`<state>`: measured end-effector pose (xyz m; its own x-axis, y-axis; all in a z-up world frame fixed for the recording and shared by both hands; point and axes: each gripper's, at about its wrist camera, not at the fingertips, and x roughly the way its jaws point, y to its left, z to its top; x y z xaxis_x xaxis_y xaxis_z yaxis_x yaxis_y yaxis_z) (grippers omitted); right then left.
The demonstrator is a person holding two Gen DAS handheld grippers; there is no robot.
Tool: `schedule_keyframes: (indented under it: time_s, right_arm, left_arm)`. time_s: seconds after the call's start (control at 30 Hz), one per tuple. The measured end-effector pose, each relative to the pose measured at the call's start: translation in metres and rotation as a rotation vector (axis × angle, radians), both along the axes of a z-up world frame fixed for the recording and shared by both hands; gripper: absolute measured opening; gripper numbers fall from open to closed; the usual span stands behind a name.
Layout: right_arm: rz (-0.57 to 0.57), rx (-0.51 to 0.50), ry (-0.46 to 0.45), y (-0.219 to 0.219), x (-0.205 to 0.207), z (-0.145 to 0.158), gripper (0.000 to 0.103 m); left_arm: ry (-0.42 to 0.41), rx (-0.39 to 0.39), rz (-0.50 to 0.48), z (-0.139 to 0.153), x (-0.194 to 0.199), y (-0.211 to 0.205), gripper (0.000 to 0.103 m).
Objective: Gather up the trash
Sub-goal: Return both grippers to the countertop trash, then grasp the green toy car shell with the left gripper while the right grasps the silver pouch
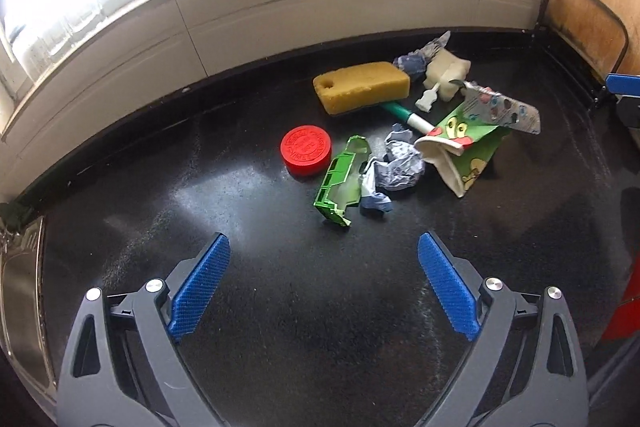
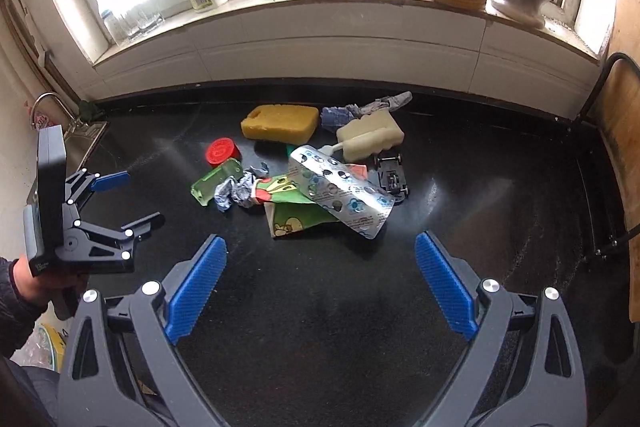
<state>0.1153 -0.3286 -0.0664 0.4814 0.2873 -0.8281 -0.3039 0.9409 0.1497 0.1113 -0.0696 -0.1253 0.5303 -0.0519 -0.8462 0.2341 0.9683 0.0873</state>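
A pile of trash lies on the black counter (image 1: 280,307): a green plastic tray piece (image 1: 338,183), crumpled blue-white paper (image 1: 396,163), a green cartoon carton (image 1: 460,147), a silver foil wrapper (image 1: 508,109), a red lid (image 1: 306,149). The same wrapper (image 2: 344,191), carton (image 2: 296,215), crumpled paper (image 2: 236,191) and green tray piece (image 2: 216,181) show in the right wrist view. My left gripper (image 1: 324,255) is open and empty, short of the pile; it also shows at the left (image 2: 132,199). My right gripper (image 2: 322,255) is open and empty, short of the wrapper.
A yellow sponge (image 1: 362,87), a white sponge brush (image 2: 370,135) and a small black toy car (image 2: 392,177) lie behind the pile. A sink (image 1: 20,287) sits at the left. Bottles and jars stand on the windowsill (image 2: 320,7). A wooden board (image 2: 624,131) leans at the right.
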Motion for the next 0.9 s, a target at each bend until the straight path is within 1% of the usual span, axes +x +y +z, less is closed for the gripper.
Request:
schedule_keyframes:
  time_s: [0.07, 0.17, 0.23, 0.27, 0.33, 0.37, 0.43, 0.47, 0.5, 0.53, 0.57, 0.6, 0.63, 0.67, 0.73, 0.8, 0.9]
  right_arm:
    - [0.012, -0.017, 0.024, -0.003, 0.014, -0.014, 0.093]
    - [0.042, -0.061, 0.055, -0.005, 0.038, -0.037, 0.093]
    - [0.068, -0.081, 0.082, -0.005, 0.054, -0.053, 0.092]
    - [0.083, -0.086, 0.098, -0.004, 0.063, -0.061, 0.092]
    - [0.122, -0.101, 0.122, 0.0, 0.077, -0.074, 0.09]
    - [0.152, -0.115, 0.135, 0.003, 0.085, -0.082, 0.088]
    - [0.202, -0.134, 0.157, 0.009, 0.095, -0.093, 0.076]
    - [0.23, -0.146, 0.166, 0.013, 0.099, -0.096, 0.072]
    - [0.25, -0.163, 0.169, 0.015, 0.101, -0.098, 0.066]
    - [0.276, -0.181, 0.167, 0.018, 0.102, -0.099, 0.056]
    - [0.294, -0.194, 0.165, 0.02, 0.101, -0.099, 0.053]
    - [0.313, -0.206, 0.16, 0.022, 0.101, -0.098, 0.051]
    - [0.324, -0.21, 0.155, 0.023, 0.099, -0.097, 0.046]
    - [0.33, -0.216, 0.149, 0.023, 0.096, -0.095, 0.044]
    - [0.326, -0.215, 0.144, 0.022, 0.091, -0.092, 0.037]
    - [0.303, -0.196, 0.134, 0.019, 0.086, -0.085, 0.035]
    - [0.254, -0.169, 0.104, 0.015, 0.076, -0.069, 0.034]
  left_arm:
    - [0.016, 0.005, -0.001, -0.016, 0.018, 0.005, 0.092]
    - [0.073, -0.017, -0.012, -0.039, 0.041, 0.009, 0.085]
    - [0.09, -0.001, -0.033, -0.052, 0.051, 0.007, 0.084]
    - [0.097, 0.005, -0.052, -0.059, 0.056, 0.005, 0.081]
    - [0.109, 0.015, -0.079, -0.068, 0.063, 0.002, 0.078]
    - [0.095, -0.003, -0.092, -0.069, 0.066, 0.001, 0.077]
    - [0.094, -0.019, -0.102, -0.07, 0.071, 0.0, 0.075]
    - [0.095, -0.034, -0.108, -0.07, 0.075, -0.001, 0.071]
    - [0.09, -0.035, -0.112, -0.07, 0.076, -0.002, 0.066]
    - [0.085, -0.036, -0.123, -0.069, 0.078, -0.004, 0.063]
    - [0.084, -0.036, -0.133, -0.068, 0.078, -0.006, 0.052]
    - [0.086, -0.035, -0.141, -0.067, 0.079, -0.008, 0.038]
    - [0.092, -0.039, -0.142, -0.065, 0.079, -0.009, 0.033]
    - [0.103, -0.056, -0.138, -0.064, 0.078, -0.009, 0.031]
    - [0.109, -0.063, -0.13, -0.061, 0.074, -0.009, 0.031]
    - [0.106, -0.059, -0.123, -0.055, 0.067, -0.011, 0.031]
    - [0.096, -0.076, -0.098, -0.041, 0.057, -0.011, 0.031]
